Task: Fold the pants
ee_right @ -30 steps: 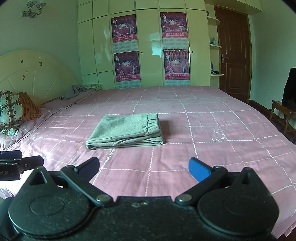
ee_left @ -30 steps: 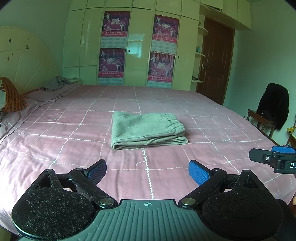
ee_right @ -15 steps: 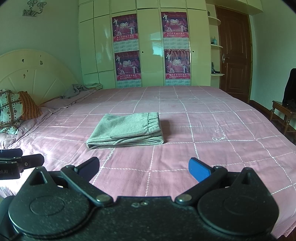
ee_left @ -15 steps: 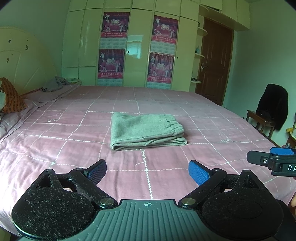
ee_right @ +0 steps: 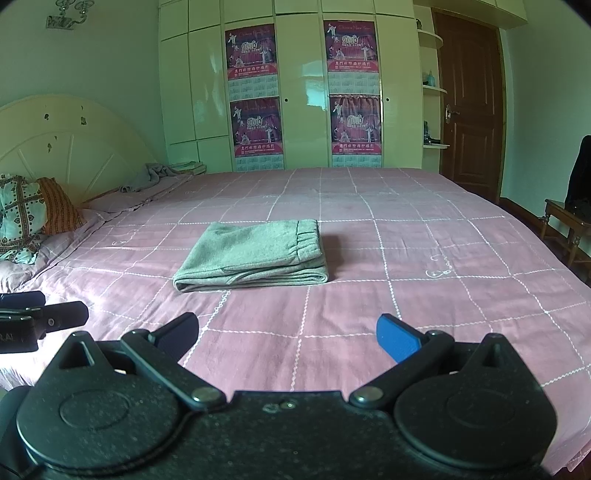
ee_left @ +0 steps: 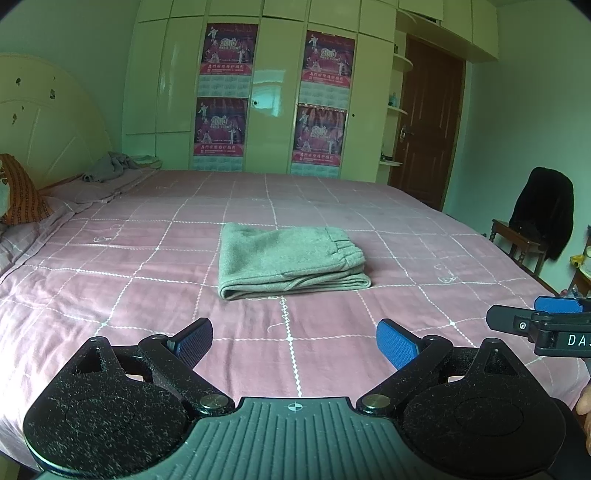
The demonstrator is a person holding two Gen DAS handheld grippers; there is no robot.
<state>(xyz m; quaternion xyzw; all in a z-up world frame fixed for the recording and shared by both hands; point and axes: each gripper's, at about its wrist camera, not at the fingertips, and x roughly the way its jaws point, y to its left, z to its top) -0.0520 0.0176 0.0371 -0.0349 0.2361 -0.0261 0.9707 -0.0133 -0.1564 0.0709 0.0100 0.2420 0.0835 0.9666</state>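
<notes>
Left gripper (ee_left: 294, 343) and right gripper (ee_right: 288, 334) are both hanging spread wide, gripping nothing, touching nothing. Folded grey pants (ee_left: 290, 261) are lying mid-bed on the pink checked bedspread (ee_left: 110, 295), well ahead of both. Only the right view is showing the wall lamp (ee_right: 69, 14). Posters (ee_right: 252, 50) are reading "2010".

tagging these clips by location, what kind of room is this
Most likely a home bedroom: a wide bed with pink checked bedding and a curved headboard, a built-in wardrobe on the far wall, and folded pants lying on the bed.
</notes>
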